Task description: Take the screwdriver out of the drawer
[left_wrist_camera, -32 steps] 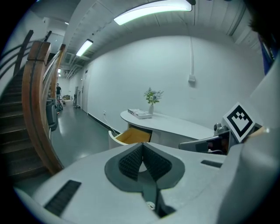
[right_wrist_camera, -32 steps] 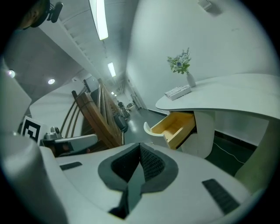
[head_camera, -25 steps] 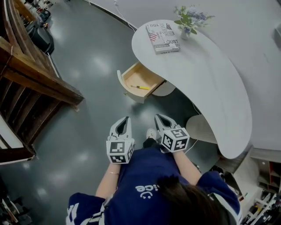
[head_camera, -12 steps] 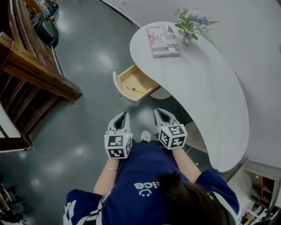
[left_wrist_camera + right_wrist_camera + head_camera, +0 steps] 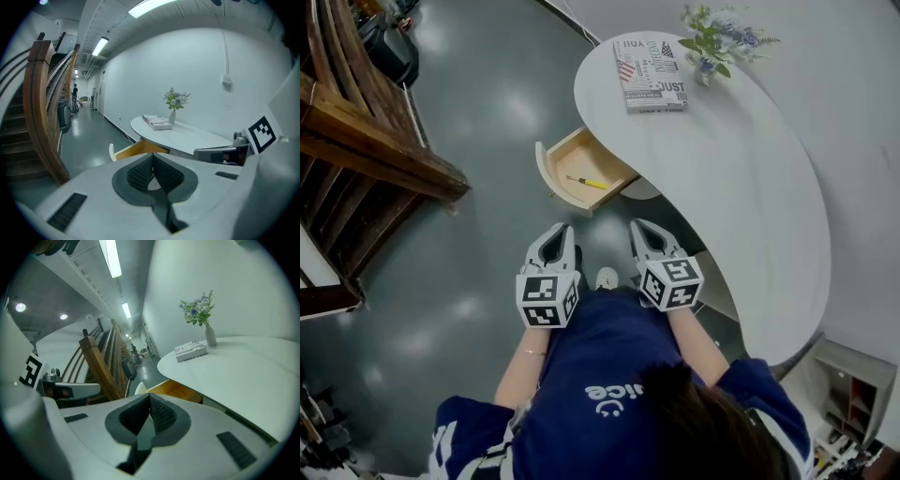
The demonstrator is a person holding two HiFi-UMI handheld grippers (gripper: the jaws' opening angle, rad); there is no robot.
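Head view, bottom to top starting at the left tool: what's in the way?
left tool → screwdriver lying in the open drawer → book on the white table. The vase of flowers sits at about the book's height, so it is left out.

One curved white tabletop point(image 5: 750, 187); one book point(image 5: 650, 73) and one vase of flowers point(image 5: 712, 42) at 12 o'clock. One open drawer point(image 5: 579, 156), one yellow screwdriver point(image 5: 586, 182). Two tongs at 6 o'clock: left tongs point(image 5: 563, 230), right tongs point(image 5: 637, 227). One wooden staircase point(image 5: 366, 159) at 9 o'clock.
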